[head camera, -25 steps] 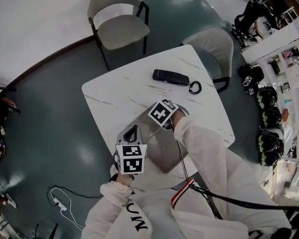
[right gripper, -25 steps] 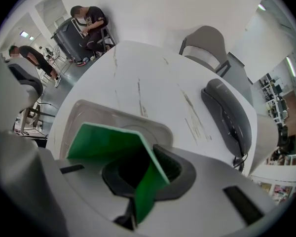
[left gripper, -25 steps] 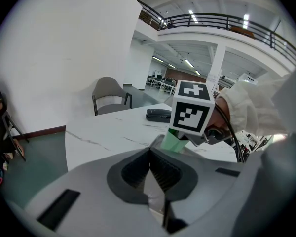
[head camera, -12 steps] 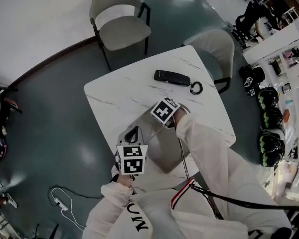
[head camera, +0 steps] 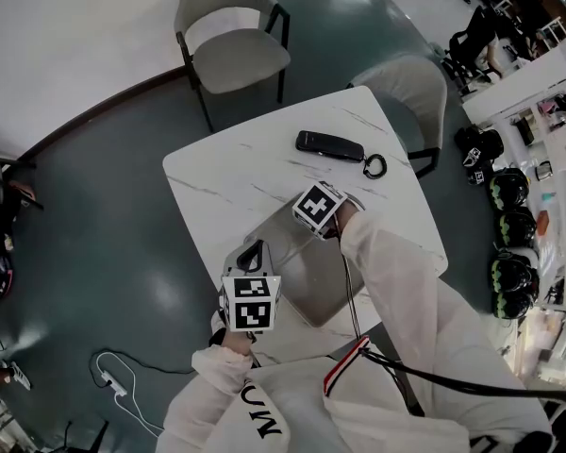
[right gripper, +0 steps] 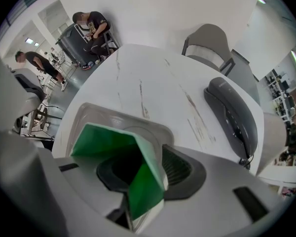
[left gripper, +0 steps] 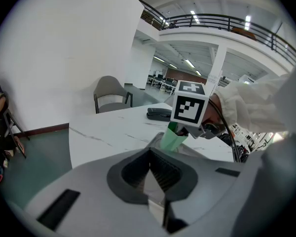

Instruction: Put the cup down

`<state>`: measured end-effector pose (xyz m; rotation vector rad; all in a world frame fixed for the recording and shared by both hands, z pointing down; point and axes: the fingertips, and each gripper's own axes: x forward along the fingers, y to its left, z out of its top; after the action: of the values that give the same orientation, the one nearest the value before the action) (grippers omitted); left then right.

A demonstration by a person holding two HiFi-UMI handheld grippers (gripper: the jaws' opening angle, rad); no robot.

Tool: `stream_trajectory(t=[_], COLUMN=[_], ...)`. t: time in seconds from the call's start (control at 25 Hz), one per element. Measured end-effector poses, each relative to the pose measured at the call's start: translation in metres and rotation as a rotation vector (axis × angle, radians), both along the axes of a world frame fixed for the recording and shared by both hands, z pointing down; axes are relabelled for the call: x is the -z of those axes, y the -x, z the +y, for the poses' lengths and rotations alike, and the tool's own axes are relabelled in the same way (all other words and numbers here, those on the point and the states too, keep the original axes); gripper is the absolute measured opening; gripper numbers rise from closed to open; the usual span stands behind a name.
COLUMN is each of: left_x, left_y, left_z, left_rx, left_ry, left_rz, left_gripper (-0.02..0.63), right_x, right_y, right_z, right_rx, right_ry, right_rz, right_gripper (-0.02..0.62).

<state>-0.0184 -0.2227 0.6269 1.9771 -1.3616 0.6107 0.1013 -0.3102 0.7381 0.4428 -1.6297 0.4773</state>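
A green paper cup (right gripper: 118, 147), squashed to an angular shape, sits between the jaws of my right gripper (right gripper: 143, 169). Those jaws are opening, and the ribbed right pad (right gripper: 180, 168) shows bare beside the cup. The cup hangs over the far end of a grey plastic tray (right gripper: 103, 115). In the left gripper view the cup (left gripper: 173, 137) pokes down from under the right gripper's marker cube. My left gripper (left gripper: 155, 174) is closed on the tray's near rim (left gripper: 155, 141). In the head view the right gripper (head camera: 318, 210) hides the cup, and the left gripper (head camera: 250, 253) is at the tray's (head camera: 311, 281) left corner.
The tray lies on a white marbled table (head camera: 236, 173). A black handset (head camera: 328, 144) with a cord loop (head camera: 370, 166) lies at the far side. Two grey chairs (head camera: 231, 36) (head camera: 406, 88) stand beyond the table. Seated people show far off in the right gripper view.
The whole head view has slid slightly right. Both grippers keep their places over the tray, and no thing has visibly moved.
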Motion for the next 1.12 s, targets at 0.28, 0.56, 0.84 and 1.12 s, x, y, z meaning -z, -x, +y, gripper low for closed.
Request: stream_trajectory(t=[0.28,0.56,0.84,1.12], left_x=[0.002,0.004,0.008,0.020], left_y=[0.005,0.008,0.014,0.019], left_z=[0.005,0.012,0.016,0.018], left_rx=[0.004,-0.004,-0.017,-0.051], left_ry=[-0.001,0.000,-0.016,-0.036], left_rz=[-0.006,-0.006,-0.020,-0.022], left_gripper=[0.009,0.009,0.009,0.009], right_x=[0.016,0.024,0.045,0.071], right_y=[-0.010,-0.017,-0.017,-0.017], right_z=[0.000,-0.004,-0.008,-0.005], right_rx=[-0.032,-0.031,-0.066,-0.121], right_ry=[0.014,-0.003,-0.029,-0.090], right_rz=[0.017,0.029,-0.007,-0.037], right_gripper=[0.166,0.166,0.166,0.166])
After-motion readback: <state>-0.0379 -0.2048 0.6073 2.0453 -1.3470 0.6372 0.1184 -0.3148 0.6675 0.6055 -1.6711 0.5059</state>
